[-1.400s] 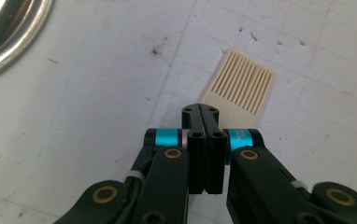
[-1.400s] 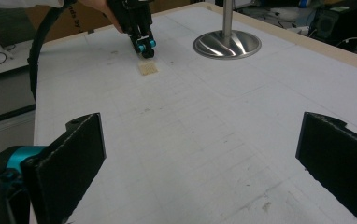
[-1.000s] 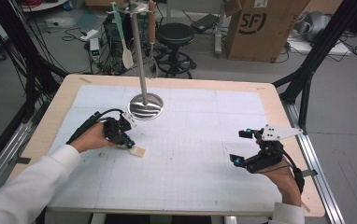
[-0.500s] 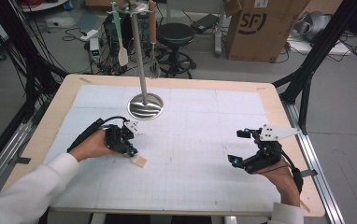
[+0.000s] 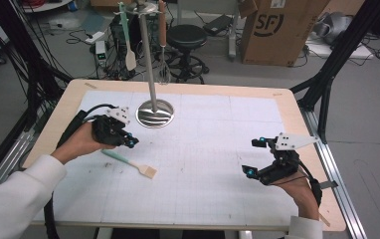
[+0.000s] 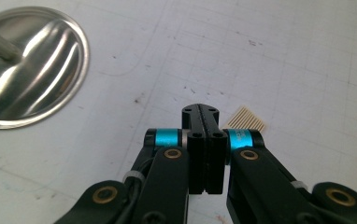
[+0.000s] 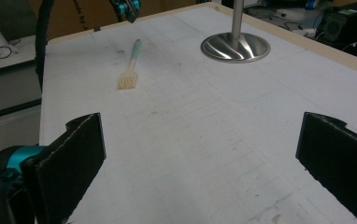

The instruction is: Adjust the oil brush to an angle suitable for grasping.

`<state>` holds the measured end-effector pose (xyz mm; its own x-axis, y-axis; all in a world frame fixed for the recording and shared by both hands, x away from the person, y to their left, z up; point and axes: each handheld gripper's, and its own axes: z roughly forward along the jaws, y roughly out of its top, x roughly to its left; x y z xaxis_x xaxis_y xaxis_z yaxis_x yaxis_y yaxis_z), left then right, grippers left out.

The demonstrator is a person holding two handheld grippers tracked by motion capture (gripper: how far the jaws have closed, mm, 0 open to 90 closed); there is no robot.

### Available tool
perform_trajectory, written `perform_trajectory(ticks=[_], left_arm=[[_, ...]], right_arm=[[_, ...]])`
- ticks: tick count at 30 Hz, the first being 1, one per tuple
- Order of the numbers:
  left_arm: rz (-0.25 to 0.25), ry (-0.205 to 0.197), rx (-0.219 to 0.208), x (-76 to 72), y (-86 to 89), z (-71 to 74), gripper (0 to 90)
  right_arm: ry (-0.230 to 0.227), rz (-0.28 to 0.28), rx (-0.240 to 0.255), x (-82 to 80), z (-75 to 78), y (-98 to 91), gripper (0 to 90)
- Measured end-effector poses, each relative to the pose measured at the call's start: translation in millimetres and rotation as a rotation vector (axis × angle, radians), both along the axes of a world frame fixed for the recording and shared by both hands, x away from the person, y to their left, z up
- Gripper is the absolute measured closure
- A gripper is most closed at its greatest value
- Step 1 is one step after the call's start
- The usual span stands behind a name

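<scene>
The left gripper (image 6: 206, 122) has its black jaws pressed together with nothing between them, up off the gridded mat (image 6: 284, 56). The brush's bristle head (image 6: 247, 120) peeks out just behind the tips, and the shiny round stand base (image 6: 27, 70) sits off to the upper left.

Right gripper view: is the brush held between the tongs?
No: the brush lies on the table far beyond the open right tongs.

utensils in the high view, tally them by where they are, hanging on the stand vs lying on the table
Hanging on the stand: 2 — spatula, whisk
Lying on the table: 1 — brush
Total: 3
</scene>
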<state>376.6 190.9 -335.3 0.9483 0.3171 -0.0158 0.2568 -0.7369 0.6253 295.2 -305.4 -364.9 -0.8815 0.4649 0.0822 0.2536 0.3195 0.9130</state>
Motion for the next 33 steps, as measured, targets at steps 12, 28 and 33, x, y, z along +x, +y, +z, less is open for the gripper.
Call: perform_trajectory(ticks=[12, 28, 33], left_arm=[[-0.058, -0.082, 0.009, 5.9, 17.4, 19.3, 89.9], [-0.076, -0.031, 0.168, 26.4, 38.3, -29.1, 89.9], [-0.068, -0.007, 0.195, 30.4, 44.1, -43.5, 89.9]], right_arm=[[0.012, -0.002, -0.01, 0.8, -2.1, 1.2, 0.2], [0.019, -0.009, -0.007, 2.3, -4.6, -1.6, 0.2], [0.016, -0.009, -0.005, 2.1, -4.2, -2.5, 0.2]])
